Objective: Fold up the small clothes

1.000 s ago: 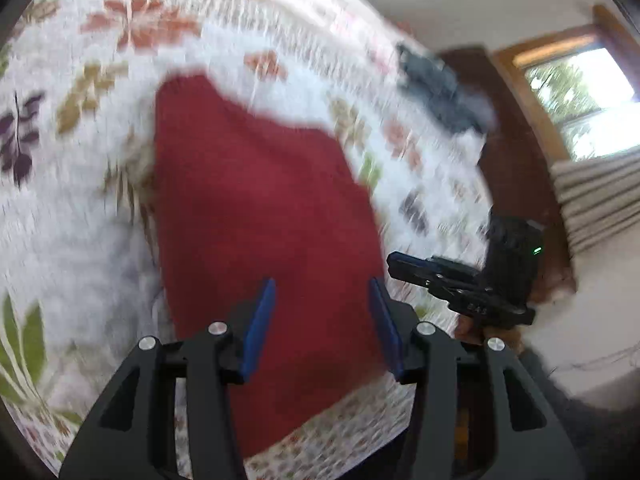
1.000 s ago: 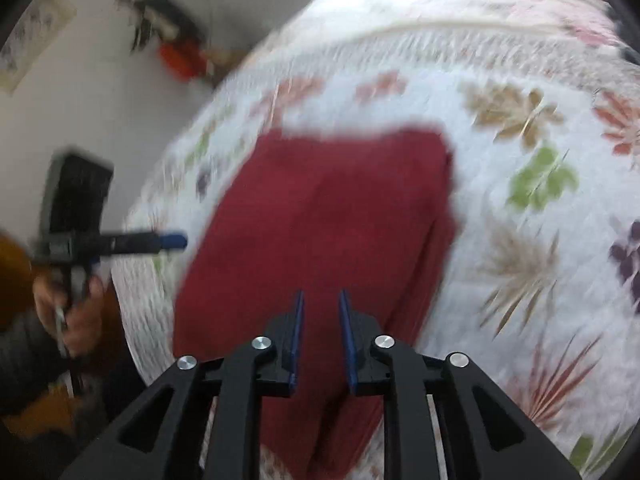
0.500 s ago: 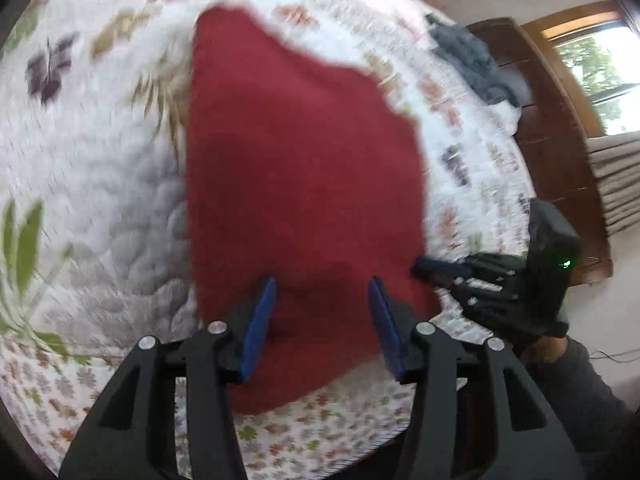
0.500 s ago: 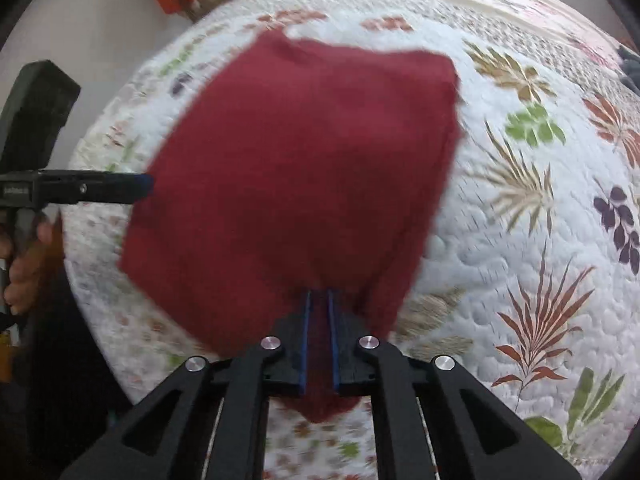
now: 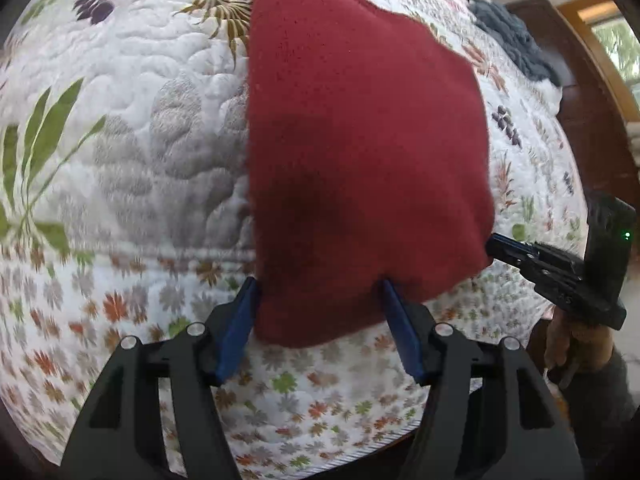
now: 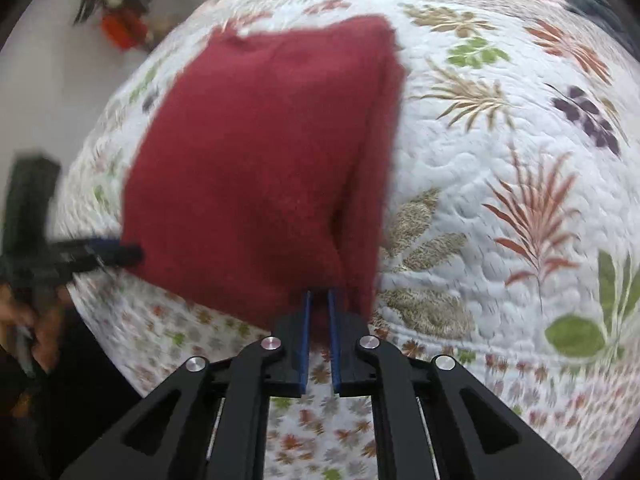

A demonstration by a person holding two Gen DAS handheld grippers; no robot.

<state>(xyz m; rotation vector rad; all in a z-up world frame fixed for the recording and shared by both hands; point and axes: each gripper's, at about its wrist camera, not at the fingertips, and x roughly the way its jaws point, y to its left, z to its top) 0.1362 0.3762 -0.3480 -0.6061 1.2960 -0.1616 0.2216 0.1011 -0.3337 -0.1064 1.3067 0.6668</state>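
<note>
The right tongs (image 6: 319, 300) have clamped onto the red cloth's (image 5: 360, 152) near corner at the bed's (image 5: 132, 92) front edge, while the left tongs (image 5: 318, 292), still spread, now straddle its other corner, ready to pinch and fold.

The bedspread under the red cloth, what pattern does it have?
The quilted bedspread is white with scattered leaves and flowers in red, green, tan and purple, clearest in the right wrist view.

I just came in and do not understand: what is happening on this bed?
A person is folding a dark red garment on a floral quilt, with a handheld gripper in each hand. The right gripper is shut on its near corner. The left gripper is open at the other near corner, not yet gripping.
</note>
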